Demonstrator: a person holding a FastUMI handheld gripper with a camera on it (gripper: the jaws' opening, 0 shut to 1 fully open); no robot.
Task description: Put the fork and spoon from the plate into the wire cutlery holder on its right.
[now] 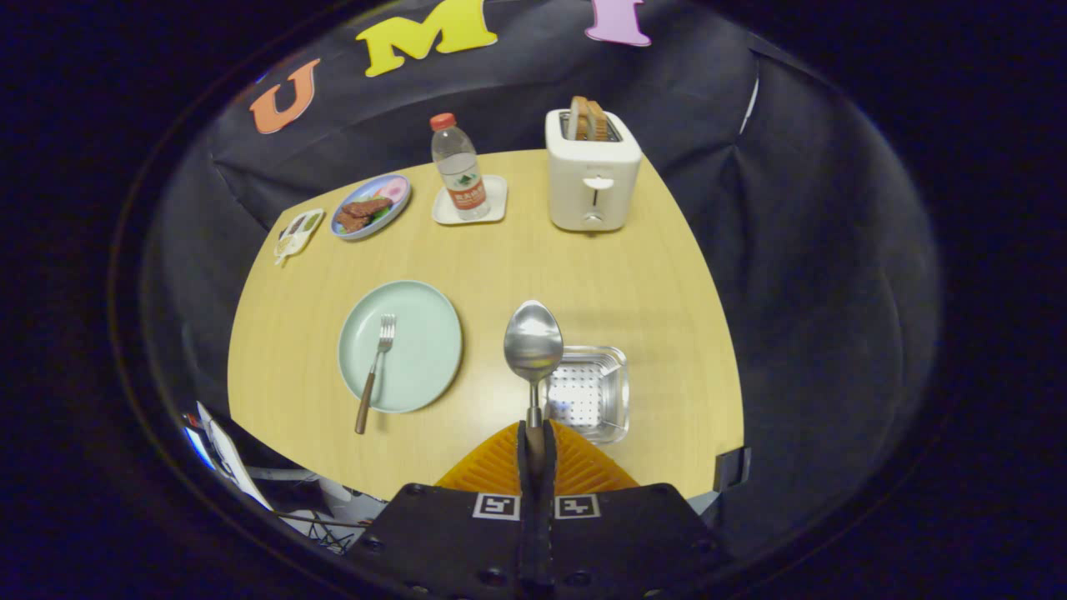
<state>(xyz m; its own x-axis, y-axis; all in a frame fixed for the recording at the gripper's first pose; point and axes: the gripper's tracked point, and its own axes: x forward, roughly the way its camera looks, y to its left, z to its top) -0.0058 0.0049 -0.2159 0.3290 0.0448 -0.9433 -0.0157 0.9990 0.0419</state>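
My gripper (533, 433) is shut on the spoon (533, 343), whose handle runs between the two orange fingers (492, 471). Its steel bowl points forward, held above the table next to the left rim of the metal cutlery holder (588, 392). That holder is a shiny perforated basket standing just ahead and right of the fingers, with nothing visible inside. The pale green plate (417, 333) lies to the left. On it rests the fork (375, 367), tines away from me, its brown handle hanging over the plate's near rim.
Round wooden table (650, 283). At its far side stand a white toaster (592, 171) holding bread, a water bottle (458, 171) on a white tray, a plate of food (371, 207) and a small dish (298, 232). Black cloth surrounds the table.
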